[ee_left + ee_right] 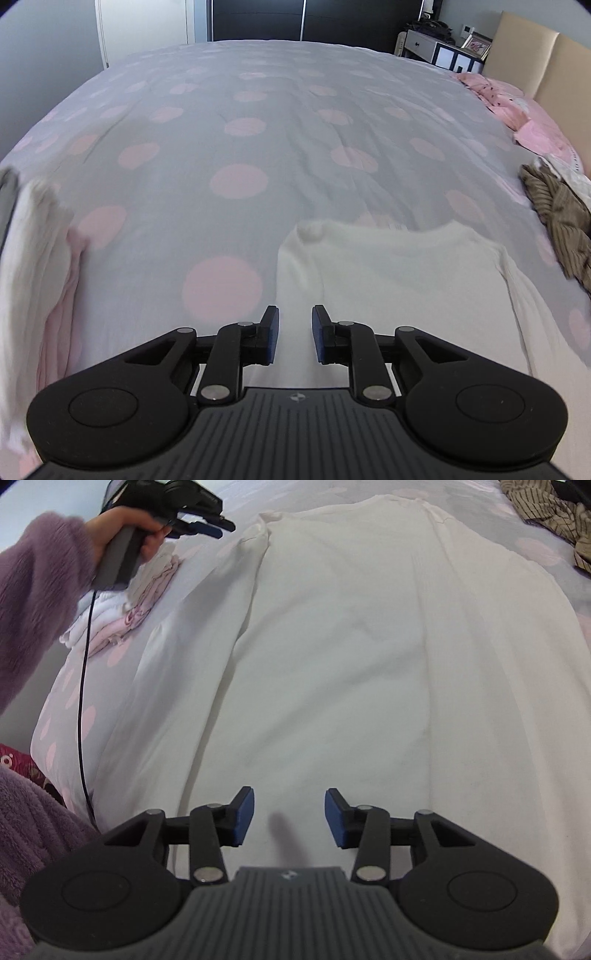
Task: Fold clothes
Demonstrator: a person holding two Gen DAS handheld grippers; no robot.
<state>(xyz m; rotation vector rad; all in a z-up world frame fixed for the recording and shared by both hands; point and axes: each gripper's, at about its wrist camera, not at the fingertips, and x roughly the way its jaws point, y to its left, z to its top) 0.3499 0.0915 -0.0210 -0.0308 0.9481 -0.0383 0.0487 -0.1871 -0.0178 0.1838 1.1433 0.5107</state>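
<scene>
The white top (343, 635) lies flat on the bed, spread out long. In my right cam it fills the mid of the frame, from the bottom edge up to the top, w/ one side folded in along the left so there's a long crease running down. In my left cam the same white top (388, 288) sits in the lower right part of the frame.

My right gripper (289, 818) is at the bottom mid of its frame, just over the white top. Its blue pads (243, 818) are apart, a mid-size gap, nothing between them. I see only cloth under the gap.

My left gripper (294, 334) is at the bottom mid of its frame. Its pads are close but not touching, a narrow gap, nothing held. It's over the left edge of the white top. In the right cam I see that left gripper (216, 526) at the upper left, up off the bed, my hand (122, 535) round its grey handle, w/ a fuzzy purple sleeve (40, 590) and a black cable (82, 686) hanging down.

A stack of folded clothes (122, 609), white and pink, sits on the bed at the upper left of the right cam, just below my hand. A brown stripy heap (565, 225) is at the right edge of the left cam. The bed cover (240, 147) is pale w/ big pink dots. Pink pillows (524, 110) are at the upper right.
</scene>
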